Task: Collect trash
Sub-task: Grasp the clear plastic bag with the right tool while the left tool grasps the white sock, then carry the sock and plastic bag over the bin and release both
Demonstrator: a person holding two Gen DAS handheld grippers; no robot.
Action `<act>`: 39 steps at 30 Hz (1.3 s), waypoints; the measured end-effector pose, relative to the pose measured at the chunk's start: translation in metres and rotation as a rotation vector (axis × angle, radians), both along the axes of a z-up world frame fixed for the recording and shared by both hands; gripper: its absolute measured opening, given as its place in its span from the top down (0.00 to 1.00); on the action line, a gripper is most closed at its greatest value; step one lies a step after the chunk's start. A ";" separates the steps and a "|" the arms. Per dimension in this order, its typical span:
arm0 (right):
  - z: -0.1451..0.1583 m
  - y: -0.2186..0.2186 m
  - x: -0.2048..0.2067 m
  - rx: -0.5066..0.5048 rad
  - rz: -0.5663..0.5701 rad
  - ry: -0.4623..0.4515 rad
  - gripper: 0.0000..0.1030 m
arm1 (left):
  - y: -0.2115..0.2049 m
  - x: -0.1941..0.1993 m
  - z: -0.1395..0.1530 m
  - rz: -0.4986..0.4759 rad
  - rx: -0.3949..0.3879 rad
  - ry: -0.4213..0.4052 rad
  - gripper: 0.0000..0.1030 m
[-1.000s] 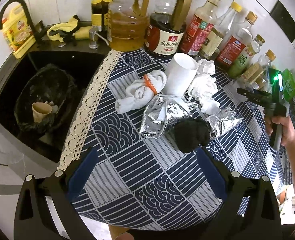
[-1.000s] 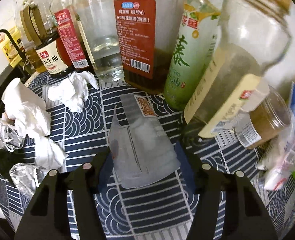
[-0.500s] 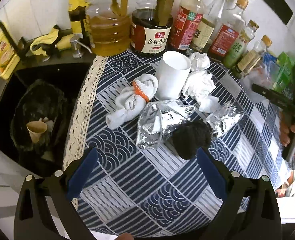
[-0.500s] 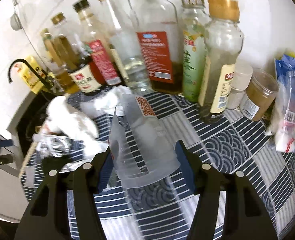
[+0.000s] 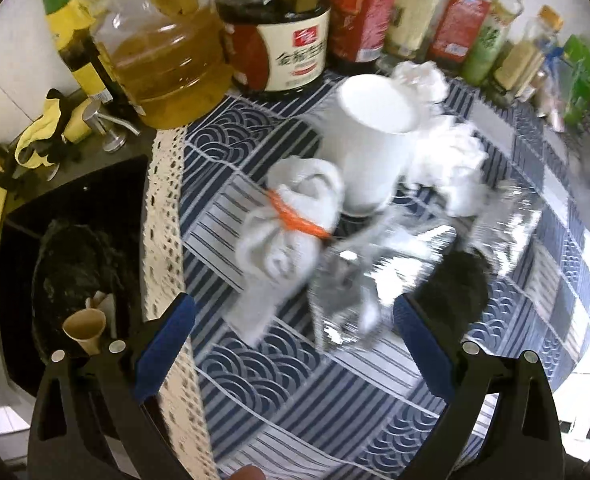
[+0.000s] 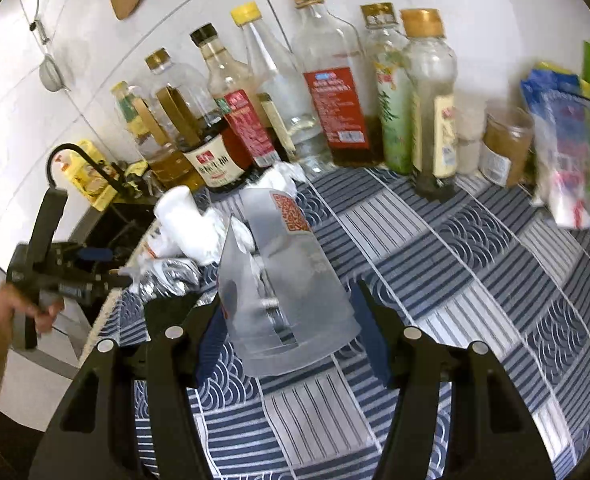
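Black bin bag [image 5: 75, 264] holds brown paper cup [image 5: 85, 326].

The dark sauce jug [image 5: 279, 48] has a cream label with "金标生抽"; other bottle labels are too blurred.

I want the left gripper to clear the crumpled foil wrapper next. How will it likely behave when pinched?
The crumpled foil wrapper looks thin and creased, so it will probably crush flat rather than resist. It seems light and should lift easily. Its glossy surface may slip, and the black wad lying against it might shift.
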State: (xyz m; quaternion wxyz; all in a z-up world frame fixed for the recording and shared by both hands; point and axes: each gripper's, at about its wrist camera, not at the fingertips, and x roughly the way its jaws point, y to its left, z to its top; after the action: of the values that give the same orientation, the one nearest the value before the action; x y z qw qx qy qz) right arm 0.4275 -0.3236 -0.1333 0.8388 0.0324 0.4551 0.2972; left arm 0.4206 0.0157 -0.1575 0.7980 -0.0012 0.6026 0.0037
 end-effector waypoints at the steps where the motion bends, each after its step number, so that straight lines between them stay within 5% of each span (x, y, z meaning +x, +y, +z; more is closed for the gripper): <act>1: -0.002 -0.001 -0.005 -0.003 -0.009 0.006 0.43 | 0.004 0.004 -0.002 0.004 -0.013 0.016 0.07; 4: -0.005 -0.003 -0.018 -0.004 -0.040 0.023 0.43 | 0.015 0.017 -0.001 -0.002 -0.070 0.030 0.07; 16: 0.000 -0.001 -0.058 0.029 -0.125 0.036 0.43 | 0.030 0.061 -0.015 -0.019 -0.066 0.055 0.08; 18: 0.000 0.000 -0.060 0.034 -0.132 0.038 0.43 | 0.031 0.065 -0.023 -0.022 -0.086 0.081 0.21; 22: 0.000 -0.001 -0.064 0.048 -0.144 0.043 0.43 | 0.032 0.069 -0.034 -0.018 -0.122 0.103 0.22; 39: 0.004 -0.004 -0.066 0.069 -0.182 0.032 0.43 | 0.037 0.058 -0.043 0.006 -0.280 0.127 0.64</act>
State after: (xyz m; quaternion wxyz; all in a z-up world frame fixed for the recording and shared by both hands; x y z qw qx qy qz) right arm 0.3612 -0.3273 -0.1295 0.8534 0.1073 0.4529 0.2346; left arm 0.4791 0.0528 -0.2008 0.7503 -0.1137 0.6466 -0.0779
